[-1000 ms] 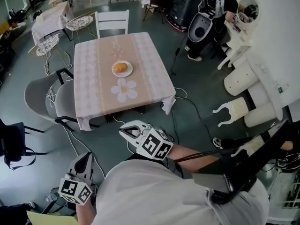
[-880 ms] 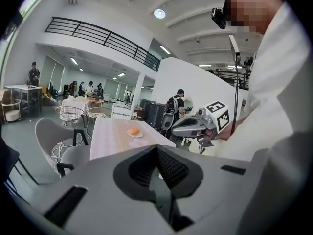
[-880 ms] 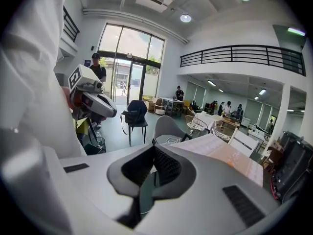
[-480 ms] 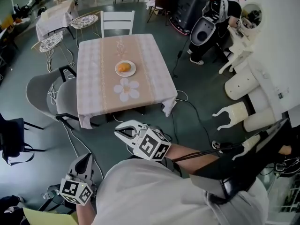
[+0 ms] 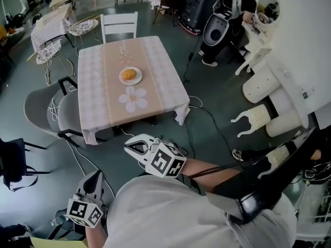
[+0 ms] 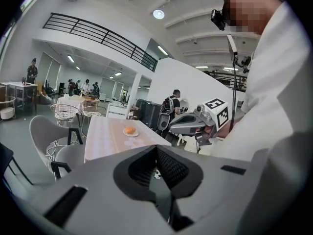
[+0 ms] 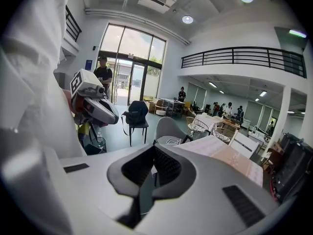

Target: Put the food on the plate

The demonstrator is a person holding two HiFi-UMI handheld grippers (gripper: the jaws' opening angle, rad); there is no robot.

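Far ahead, an orange piece of food [image 5: 130, 74] lies on a small white plate [image 5: 123, 81] in the middle of a table [image 5: 155, 84] with a pink cloth. Both grippers are held close to my body, well short of the table. My right gripper [image 5: 129, 148] points toward the table, jaws shut and empty. My left gripper [image 5: 96, 174] hangs lower left, jaws also shut on nothing. In the left gripper view the closed left gripper [image 6: 157, 149] faces the food [image 6: 129, 130], with the right gripper [image 6: 172, 127] at the right. The right gripper view shows its shut right gripper [image 7: 154, 151].
A white chair [image 5: 120, 25] stands at the table's far side, two grey chairs [image 5: 44, 105] at its left, wire chairs [image 5: 49, 48] beyond. Cables [image 5: 207, 115] trail on the floor right of the table. White machine parts [image 5: 264, 118] and a person [image 5: 238, 1] are at the right.
The view has shifted a little, so the table sits slightly further left. Both grippers stay shut and near my body; the right one drifted slightly left.
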